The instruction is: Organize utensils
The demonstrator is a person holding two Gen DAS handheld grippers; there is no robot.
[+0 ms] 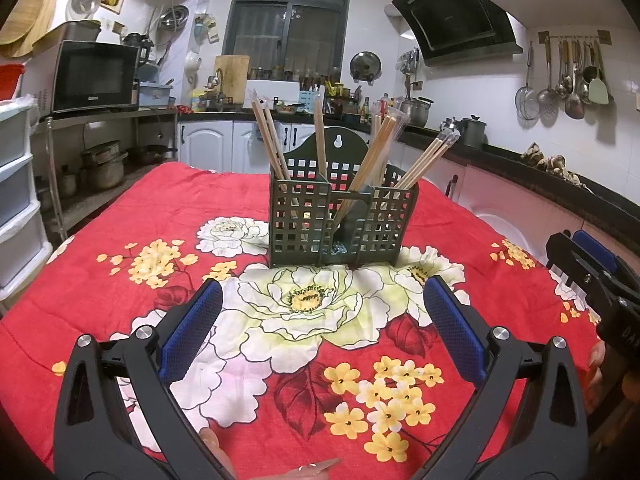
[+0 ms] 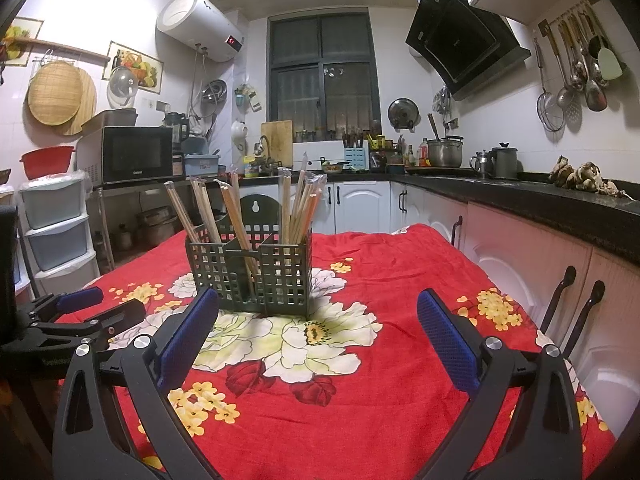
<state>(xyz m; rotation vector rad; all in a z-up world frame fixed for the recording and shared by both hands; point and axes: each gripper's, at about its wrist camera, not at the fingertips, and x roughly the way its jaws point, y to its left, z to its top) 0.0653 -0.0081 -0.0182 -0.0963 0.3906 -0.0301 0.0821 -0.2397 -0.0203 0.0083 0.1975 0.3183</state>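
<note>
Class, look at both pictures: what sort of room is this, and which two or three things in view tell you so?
Most likely a home kitchen. A range hood hangs over a cooking pot on the dark counter, ladles and strainers hang on a wall rail, and a microwave sits on a shelf.
</note>
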